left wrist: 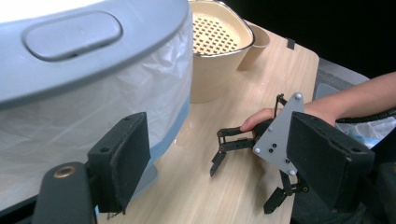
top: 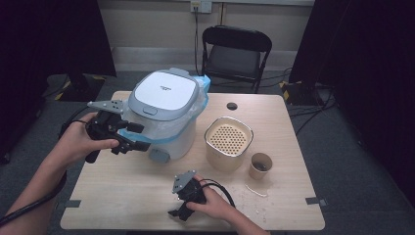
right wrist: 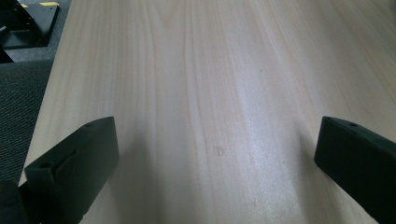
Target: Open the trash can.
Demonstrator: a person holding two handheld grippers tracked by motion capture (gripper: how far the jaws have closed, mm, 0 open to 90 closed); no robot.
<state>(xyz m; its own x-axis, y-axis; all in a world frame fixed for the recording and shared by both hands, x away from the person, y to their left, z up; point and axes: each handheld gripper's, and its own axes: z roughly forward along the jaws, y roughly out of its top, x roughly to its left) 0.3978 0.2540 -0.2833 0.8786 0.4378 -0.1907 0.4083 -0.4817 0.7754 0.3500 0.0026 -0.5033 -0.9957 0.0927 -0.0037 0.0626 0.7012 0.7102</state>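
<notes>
A white bin (top: 164, 115) with a grey closed lid (top: 164, 93) and a clear bag liner stands at the table's back left. My left gripper (top: 138, 137) is open at the bin's front-left side, nothing between its fingers. In the left gripper view the bin (left wrist: 93, 70) bulks at the left, close to the left jaw of the open left gripper (left wrist: 224, 168). My right gripper (top: 178, 211) hangs open low over the table's front edge, tips pointing down. The right gripper (right wrist: 215, 163) has bare wood between its jaws. It also appears as the right gripper (left wrist: 243, 186) in the left gripper view.
A cream container (top: 228, 142) with a perforated insert stands right of the bin, a paper cup (top: 260, 165) beside it. White scraps (top: 257, 191) lie in front of the cup. The wooden table (top: 293, 147) has a round cable hole (top: 232, 105). A black folding chair (top: 235, 54) stands behind.
</notes>
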